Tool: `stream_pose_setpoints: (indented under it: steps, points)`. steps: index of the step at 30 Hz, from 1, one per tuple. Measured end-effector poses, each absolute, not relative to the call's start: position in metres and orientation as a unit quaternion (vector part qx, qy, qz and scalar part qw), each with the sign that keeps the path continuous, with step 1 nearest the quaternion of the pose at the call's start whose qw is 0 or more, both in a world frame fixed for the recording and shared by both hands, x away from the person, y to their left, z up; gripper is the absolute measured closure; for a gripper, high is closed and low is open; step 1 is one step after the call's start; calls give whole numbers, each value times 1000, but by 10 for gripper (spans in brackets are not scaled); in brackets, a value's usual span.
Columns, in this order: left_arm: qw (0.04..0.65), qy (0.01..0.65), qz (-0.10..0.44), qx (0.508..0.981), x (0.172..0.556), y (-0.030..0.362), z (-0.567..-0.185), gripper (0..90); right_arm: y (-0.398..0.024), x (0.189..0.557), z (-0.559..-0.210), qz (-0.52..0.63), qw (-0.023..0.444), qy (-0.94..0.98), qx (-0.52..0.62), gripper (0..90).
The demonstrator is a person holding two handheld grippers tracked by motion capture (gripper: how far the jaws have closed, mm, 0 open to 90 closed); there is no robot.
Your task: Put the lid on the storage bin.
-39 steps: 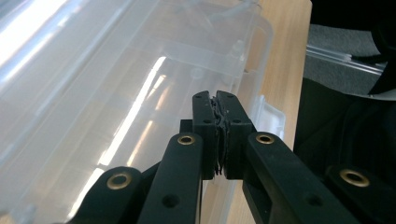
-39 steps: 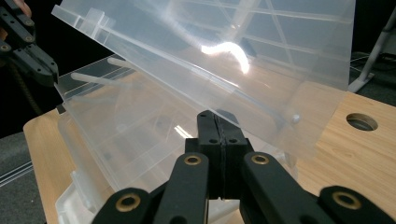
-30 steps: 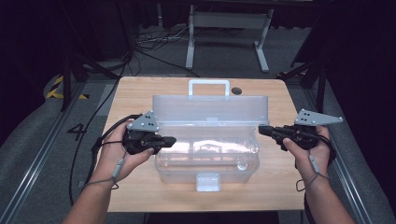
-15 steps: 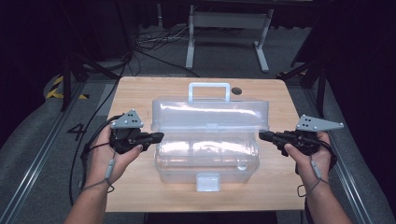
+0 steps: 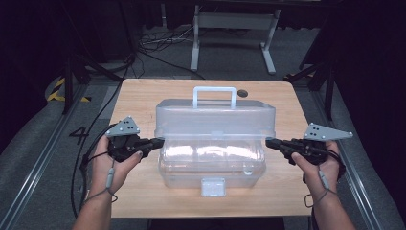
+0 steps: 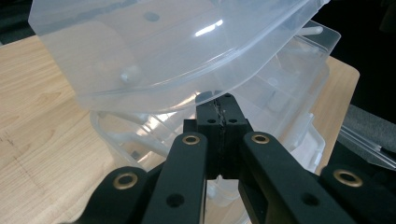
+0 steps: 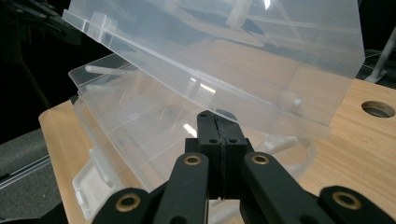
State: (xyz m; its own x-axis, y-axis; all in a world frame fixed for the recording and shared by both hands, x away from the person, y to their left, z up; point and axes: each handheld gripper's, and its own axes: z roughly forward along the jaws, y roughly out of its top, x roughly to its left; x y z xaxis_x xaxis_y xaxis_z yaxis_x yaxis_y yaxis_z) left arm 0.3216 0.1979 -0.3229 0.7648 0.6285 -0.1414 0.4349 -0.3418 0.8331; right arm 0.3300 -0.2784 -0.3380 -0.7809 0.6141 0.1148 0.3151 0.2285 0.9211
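A clear plastic toolbox (image 5: 210, 165) stands in the middle of the wooden table (image 5: 143, 96). Its lid (image 5: 215, 120) is tilted half open over the base, with the white handle (image 5: 214, 96) at the back. My left gripper (image 5: 159, 141) is shut, its tips at the box's left end just under the lid's edge. My right gripper (image 5: 269, 142) is shut too, with its tips at the right end by the lid's edge. In the left gripper view the joined tips (image 6: 220, 100) sit right below the lid (image 6: 154, 51). The right gripper view has the shut tips (image 7: 215, 116) under the lid (image 7: 224, 60).
A white latch (image 5: 213, 187) hangs at the box's front. A round hole (image 5: 243, 92) is in the table behind the box. A metal frame (image 5: 230, 28) and cables (image 5: 158, 48) lie on the floor beyond. Dark rails run along both table sides.
My left gripper has slid leftward along the box's left end. The lid's front edge now reaches farther over the base toward the person. The right gripper has hardly moved.
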Motion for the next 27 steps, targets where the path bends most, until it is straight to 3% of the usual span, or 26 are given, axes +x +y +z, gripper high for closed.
stream_pose_setpoints:
  steps: [27]
  points:
    - [435, 338, 92, 829, 316, 204, -341, 896, -286, 321, -352, 501, 125, 798, 311, 900]
